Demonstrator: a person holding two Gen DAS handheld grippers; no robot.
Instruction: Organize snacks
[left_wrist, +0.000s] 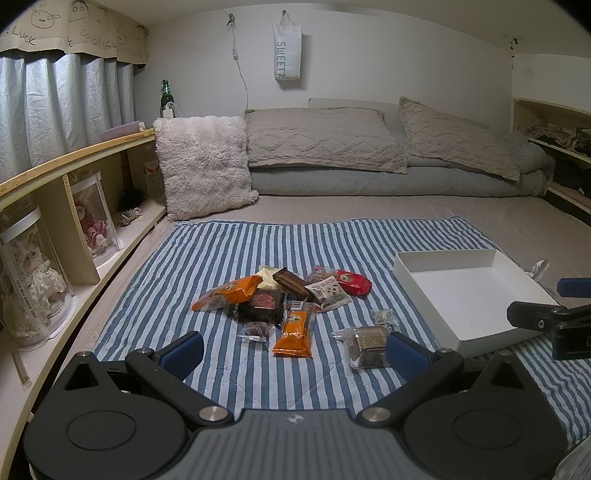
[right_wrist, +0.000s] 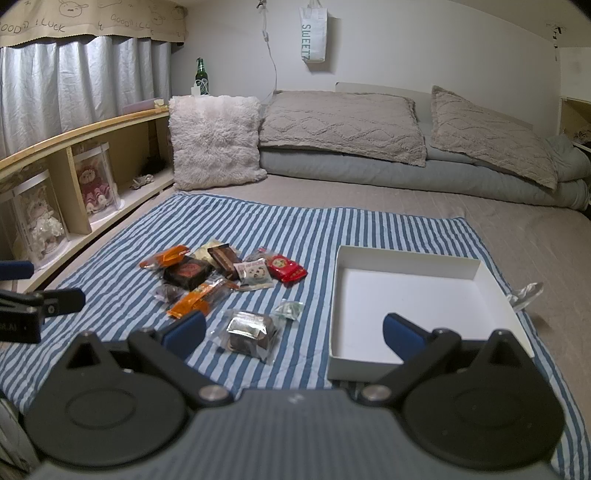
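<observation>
Hanging bag (left_wrist: 286, 51) reading SWEETZ, valance (right_wrist: 92, 20) "GOOD LUCK"

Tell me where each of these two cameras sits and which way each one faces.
Left wrist: on the left tool, low over the striped cloth, facing the snack pile and bed head; its blue fingers show.
Right wrist: on the right tool, further right, facing the white box; its fingers show.
Shared: snacks, box, pillows, each other's tool at the frame edge.
</observation>
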